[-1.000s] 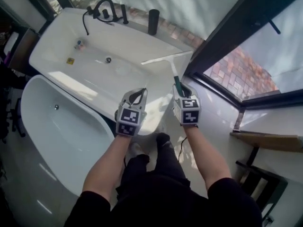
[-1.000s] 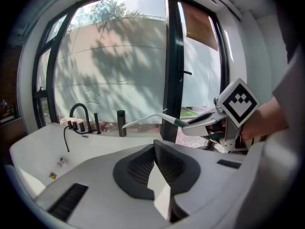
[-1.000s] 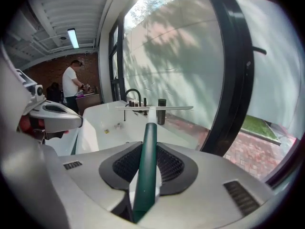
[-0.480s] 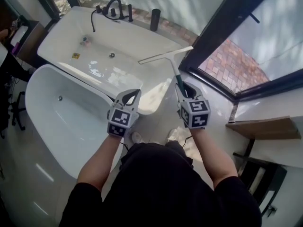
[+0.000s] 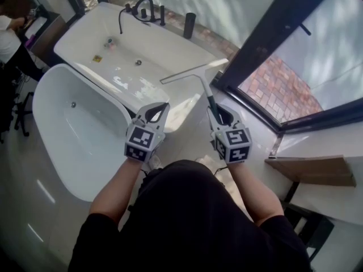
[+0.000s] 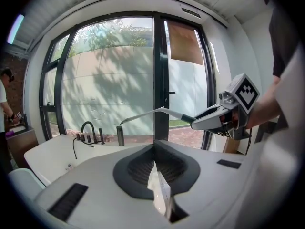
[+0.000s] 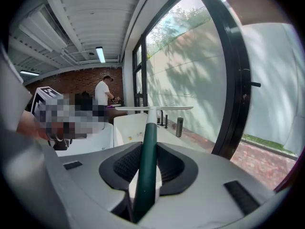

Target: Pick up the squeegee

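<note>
My right gripper (image 5: pixel 219 114) clamps the squeegee (image 5: pixel 190 74) by its smooth dark-green handle, white T-shaped blade far; left gripper (image 5: pixel 156 111) pinched together, empty

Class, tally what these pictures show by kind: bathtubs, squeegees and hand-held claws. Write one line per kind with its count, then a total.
Bathtubs: 2
Squeegee: 1
Claws, left claw and right claw: 2
Total: 5
</note>
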{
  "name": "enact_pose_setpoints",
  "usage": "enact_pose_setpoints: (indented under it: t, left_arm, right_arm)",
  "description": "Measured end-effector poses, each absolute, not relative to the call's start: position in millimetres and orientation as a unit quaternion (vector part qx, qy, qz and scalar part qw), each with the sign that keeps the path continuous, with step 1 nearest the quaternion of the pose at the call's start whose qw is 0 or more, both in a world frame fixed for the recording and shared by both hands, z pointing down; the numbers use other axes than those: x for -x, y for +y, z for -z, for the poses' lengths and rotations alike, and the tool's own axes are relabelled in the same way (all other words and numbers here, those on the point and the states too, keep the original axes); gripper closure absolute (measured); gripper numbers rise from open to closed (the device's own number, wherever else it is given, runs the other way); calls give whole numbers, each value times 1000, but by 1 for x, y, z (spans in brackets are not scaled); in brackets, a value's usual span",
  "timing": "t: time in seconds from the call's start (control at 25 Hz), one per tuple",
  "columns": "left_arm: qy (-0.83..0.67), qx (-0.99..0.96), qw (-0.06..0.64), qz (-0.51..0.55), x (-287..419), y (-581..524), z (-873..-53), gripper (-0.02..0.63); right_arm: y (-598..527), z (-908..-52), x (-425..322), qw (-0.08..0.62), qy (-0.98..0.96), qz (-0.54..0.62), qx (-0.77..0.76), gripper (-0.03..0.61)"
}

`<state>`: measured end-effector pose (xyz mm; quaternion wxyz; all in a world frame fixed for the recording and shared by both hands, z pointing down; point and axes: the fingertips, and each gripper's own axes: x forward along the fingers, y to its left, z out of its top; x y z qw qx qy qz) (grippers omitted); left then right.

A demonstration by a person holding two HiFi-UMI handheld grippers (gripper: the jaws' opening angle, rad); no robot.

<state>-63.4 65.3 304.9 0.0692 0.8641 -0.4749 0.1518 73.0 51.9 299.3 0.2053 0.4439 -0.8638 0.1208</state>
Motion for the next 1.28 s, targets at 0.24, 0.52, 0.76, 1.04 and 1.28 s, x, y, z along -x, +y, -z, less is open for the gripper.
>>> enact_pose_setpoints:
  t: [0.24, 0.52, 0.76, 1.04, 1.28]
  left_arm:
    - [-486, -857, 73, -157, 35, 68, -296, 617]
    - [-482, -858, 61, -167, 24, 69, -288, 617]
    - [-481, -858, 56, -169, 19, 74, -287, 617]
    - [-476, -861, 55, -172, 20, 66, -284, 617]
    - [-473, -863, 48, -169, 13, 65, -292, 617]
  right_arm:
    - [57, -299, -87, 195, -874, -123, -427, 479]
    - [56, -292, -86, 177, -881, -124, -421, 479]
    - [64, -293, -87, 172, -883, -123, -419, 479]
    - [58, -290, -84, 172, -882, -124, -422, 479]
    - [59, -297, -89, 171, -881, -124, -424, 479]
